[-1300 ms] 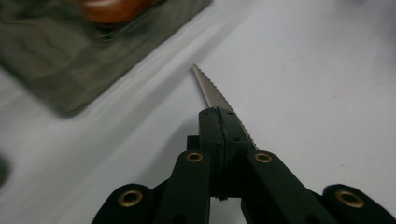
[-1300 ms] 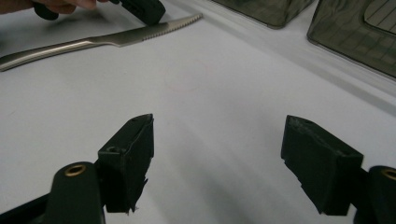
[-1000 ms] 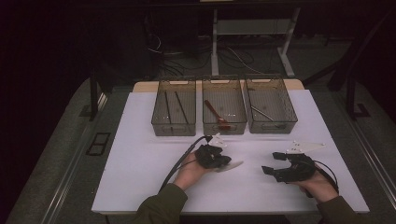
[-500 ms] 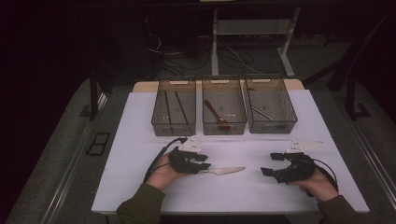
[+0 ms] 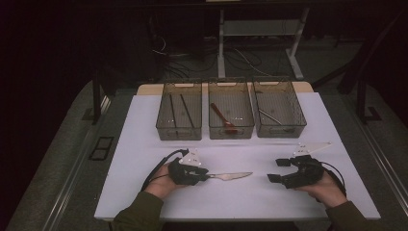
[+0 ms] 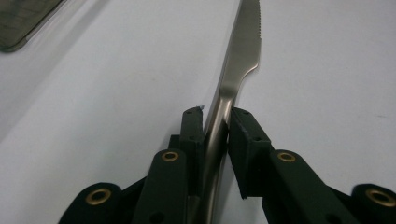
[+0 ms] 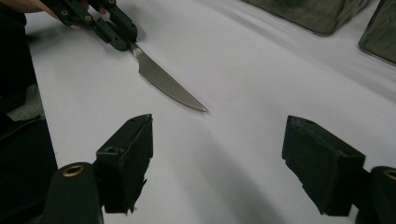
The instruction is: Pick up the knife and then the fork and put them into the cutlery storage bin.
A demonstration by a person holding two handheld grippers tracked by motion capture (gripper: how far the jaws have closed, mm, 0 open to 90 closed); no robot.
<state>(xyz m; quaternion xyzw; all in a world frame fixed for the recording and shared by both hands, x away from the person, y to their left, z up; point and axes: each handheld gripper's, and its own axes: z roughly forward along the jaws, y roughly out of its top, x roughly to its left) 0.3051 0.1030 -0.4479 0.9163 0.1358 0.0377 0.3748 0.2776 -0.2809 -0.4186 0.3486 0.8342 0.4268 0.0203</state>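
Knife [image 5: 230, 176] handling is the step you are in: your left gripper [image 6: 215, 126] has just been closing, and its jaws now sit on either side of the handle, pads against the metal, so the grip looks made or all but made. The knife lies flat on the white table [image 5: 144, 130], near your edge, between your two hands. Its handle runs back into the left gripper and its serrated blade points toward your right gripper [image 5: 280, 170], well short of it.

In the left gripper view the handle stands on edge between the pads, close to where it meets the blade; the blade reaches out ahead over bare table.

Your right gripper [image 7: 217, 154] rests wide open with nothing between its jaws, aimed at the blade tip from a distance.

Next, judging from the layout, you need to lift the knife clear and carry it to one of the three bins [image 5: 231, 115] at the far side. Check that the hold is firm first: a thin handle pinched on edge could twist or slip as you raise it.
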